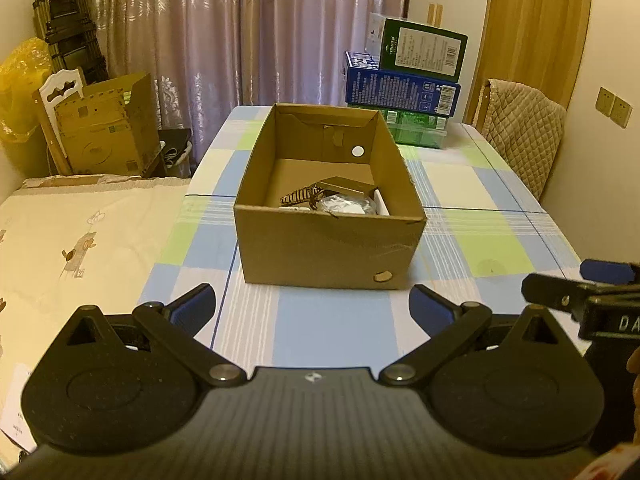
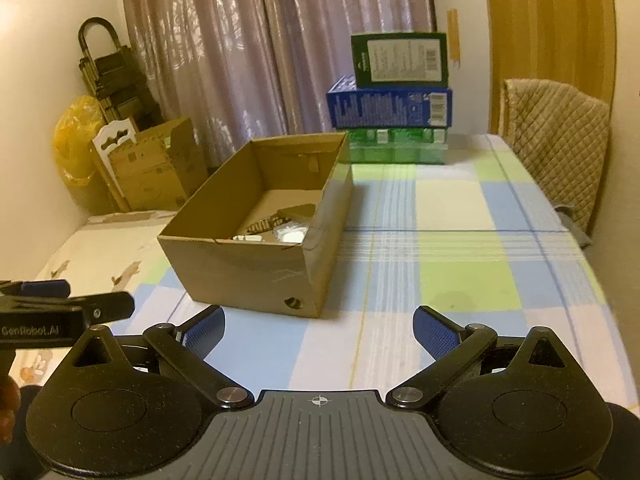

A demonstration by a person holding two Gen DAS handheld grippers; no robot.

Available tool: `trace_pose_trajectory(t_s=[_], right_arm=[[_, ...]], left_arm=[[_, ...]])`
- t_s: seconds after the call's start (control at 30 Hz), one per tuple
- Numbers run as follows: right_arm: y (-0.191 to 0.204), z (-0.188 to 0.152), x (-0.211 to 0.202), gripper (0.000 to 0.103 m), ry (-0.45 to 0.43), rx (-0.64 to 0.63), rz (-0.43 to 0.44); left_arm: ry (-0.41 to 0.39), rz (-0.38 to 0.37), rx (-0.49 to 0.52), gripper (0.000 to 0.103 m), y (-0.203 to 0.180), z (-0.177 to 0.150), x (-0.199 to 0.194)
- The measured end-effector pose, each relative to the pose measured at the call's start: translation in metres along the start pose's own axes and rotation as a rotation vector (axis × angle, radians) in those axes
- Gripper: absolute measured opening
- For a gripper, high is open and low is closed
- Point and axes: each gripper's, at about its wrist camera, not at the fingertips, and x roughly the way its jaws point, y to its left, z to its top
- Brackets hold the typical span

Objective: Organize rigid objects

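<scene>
Two handheld grippers: the left gripper (image 1: 312, 312) and the right gripper (image 2: 318, 332), both with fingers spread wide and nothing between them. One open cardboard box (image 1: 328, 248) sits on the one table (image 1: 480, 200); inside it lies a small jumble of items (image 1: 336, 200), at least three, though I cannot count them exactly. Three printed cartons are stacked at the far end: one dark green (image 1: 424, 48), one blue (image 1: 400, 90), one bright green (image 1: 416, 130). One padded chair (image 1: 520, 128), one folded cardboard carton (image 1: 108, 128) on the floor, one yellow bag (image 1: 20, 80), one step ladder (image 1: 68, 32)
</scene>
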Motion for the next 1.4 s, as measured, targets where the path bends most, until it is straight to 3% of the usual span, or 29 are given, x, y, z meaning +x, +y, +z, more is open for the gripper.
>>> trace_pose_trajectory(t_s=[0.67, 1.4], right_arm=[[-0.012, -0.022, -0.037, 0.098, -0.014, -0.016, -0.022], [-0.003, -0.027, -0.038, 0.098, -0.007, -0.017, -0.008]], left_arm=[[-0.015, -0.026, -0.044, 0.101, -0.022, -0.03, -0.041], [-0.031, -0.007, -0.037, 0.102, -0.022, -0.032, -0.043]])
